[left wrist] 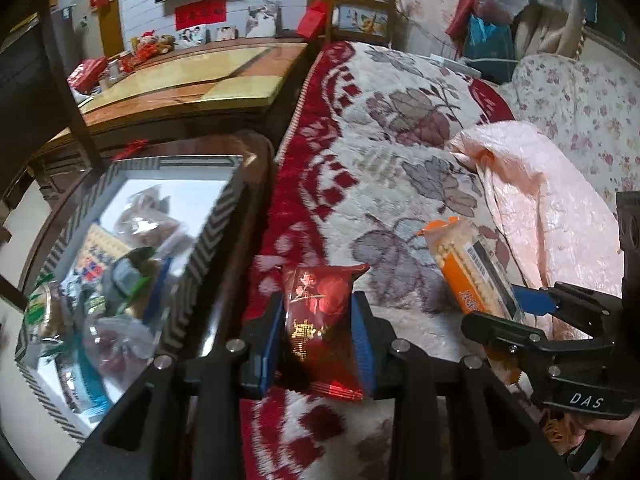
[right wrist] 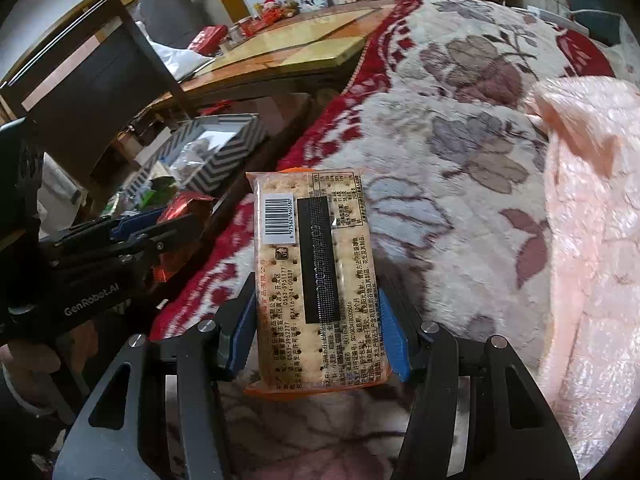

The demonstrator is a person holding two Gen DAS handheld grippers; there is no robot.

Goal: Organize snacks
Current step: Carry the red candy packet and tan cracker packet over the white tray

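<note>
left fingers point(left wrist: 318, 330) clamped around red snack packet point(left wrist: 320, 320); right fingers point(right wrist: 318, 336) around cracker pack point(right wrist: 316, 280)

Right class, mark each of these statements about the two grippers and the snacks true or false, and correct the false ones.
1. The left gripper holds a red foil snack packet. True.
2. The right gripper is empty. False: it grips a cracker pack with orange ends.
3. The chevron-patterned box already contains snacks. True.
4. The box sits on the floral blanket. False: it sits beside the blanket, on a dark wooden surface.
</note>
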